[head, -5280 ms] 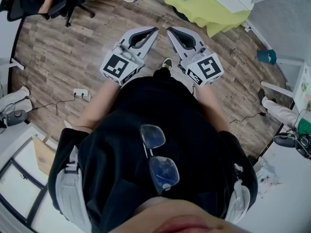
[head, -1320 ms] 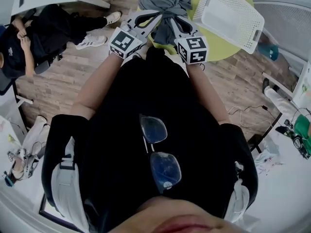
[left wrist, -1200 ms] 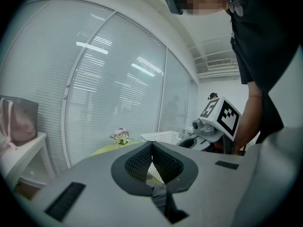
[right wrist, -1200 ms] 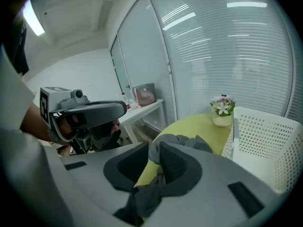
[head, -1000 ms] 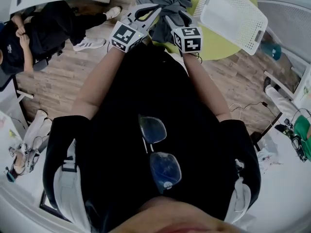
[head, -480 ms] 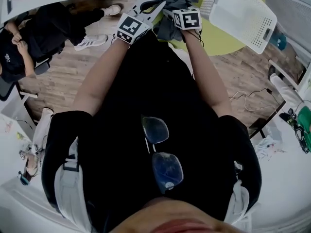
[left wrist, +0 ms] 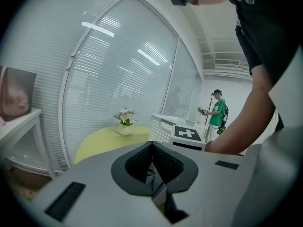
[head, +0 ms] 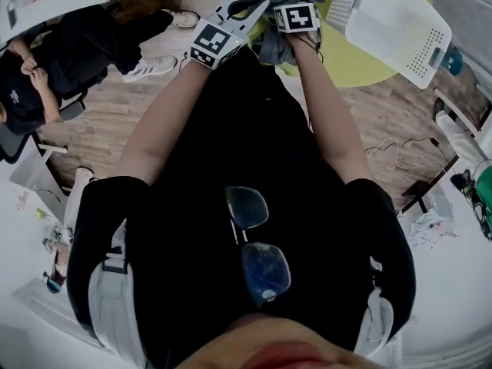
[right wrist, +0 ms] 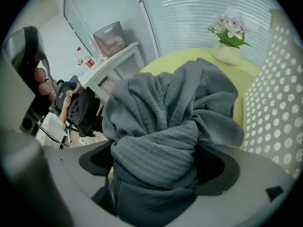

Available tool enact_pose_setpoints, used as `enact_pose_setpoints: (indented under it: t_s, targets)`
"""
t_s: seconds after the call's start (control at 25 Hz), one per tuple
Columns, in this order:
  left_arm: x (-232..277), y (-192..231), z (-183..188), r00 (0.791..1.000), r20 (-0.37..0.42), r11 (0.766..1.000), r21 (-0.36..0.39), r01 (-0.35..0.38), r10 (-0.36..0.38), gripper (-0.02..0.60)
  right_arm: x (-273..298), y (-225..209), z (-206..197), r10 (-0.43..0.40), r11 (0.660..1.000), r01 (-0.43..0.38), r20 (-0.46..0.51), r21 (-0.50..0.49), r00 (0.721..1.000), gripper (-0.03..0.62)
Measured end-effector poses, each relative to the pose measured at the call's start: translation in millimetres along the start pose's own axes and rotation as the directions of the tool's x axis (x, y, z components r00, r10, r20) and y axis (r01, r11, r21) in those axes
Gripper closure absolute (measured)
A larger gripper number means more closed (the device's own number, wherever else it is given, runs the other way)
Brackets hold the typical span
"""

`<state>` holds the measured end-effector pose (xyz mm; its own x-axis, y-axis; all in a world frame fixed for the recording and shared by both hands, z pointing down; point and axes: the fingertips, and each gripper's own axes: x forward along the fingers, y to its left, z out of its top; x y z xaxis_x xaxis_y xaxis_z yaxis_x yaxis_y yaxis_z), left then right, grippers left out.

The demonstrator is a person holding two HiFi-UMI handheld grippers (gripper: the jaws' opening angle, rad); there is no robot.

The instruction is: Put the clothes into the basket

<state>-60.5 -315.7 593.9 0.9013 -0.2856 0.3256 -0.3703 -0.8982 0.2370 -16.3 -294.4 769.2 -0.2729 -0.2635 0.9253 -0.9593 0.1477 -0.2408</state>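
Round yellow-green table (head: 361,64); partly in view at the top of the head view.
White perforated basket (head: 396,21); on the table, just right of the garment.
Grey ribbed garment (right wrist: 161,122); bunched in a heap on the table's near side, outside the basket.
Right gripper (right wrist: 158,167); tilted steeply down onto the heap, jaws wide apart and just been opening, cloth bulging up between them.
Left gripper (left wrist: 152,148); jaws together at the tips, gripping nothing, just left of the garment.
Vase of flowers (right wrist: 228,48); on the table beyond the garment.
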Motion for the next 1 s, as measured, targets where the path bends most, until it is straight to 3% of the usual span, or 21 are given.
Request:
enact_pose_setpoints:
  t_s: [0.4,0.56,0.76,1.0]
  targets:
    - [-13.8,11.0,-6.6,1.0,-0.011,1.0,-0.005,-0.01,0.01,0.572,22.5,3.0,4.2,-0.005,0.999,0.003,-0.035,-0.052,0.999,0.106]
    - [-19.2,11.2,-7.0,1.0,-0.012,1.0,0.0,-0.018,0.018,0.572,17.7,2.4,4.8,-0.007,0.999,0.006,-0.002,-0.05,1.0,0.109]
    - [-32.1,9.7,-1.4,1.0,-0.007,1.0,0.016,-0.023,0.023,0.572,-2.3,8.3,5.5,0.023,0.999,-0.022,0.03,-0.042,0.999,0.219]
    - [-46.1,8.6,15.5,1.0,0.017,0.999,0.034,-0.023,0.022,0.572,-30.8,30.2,6.2,0.024,0.991,-0.019,0.035,-0.135,0.999,0.238]
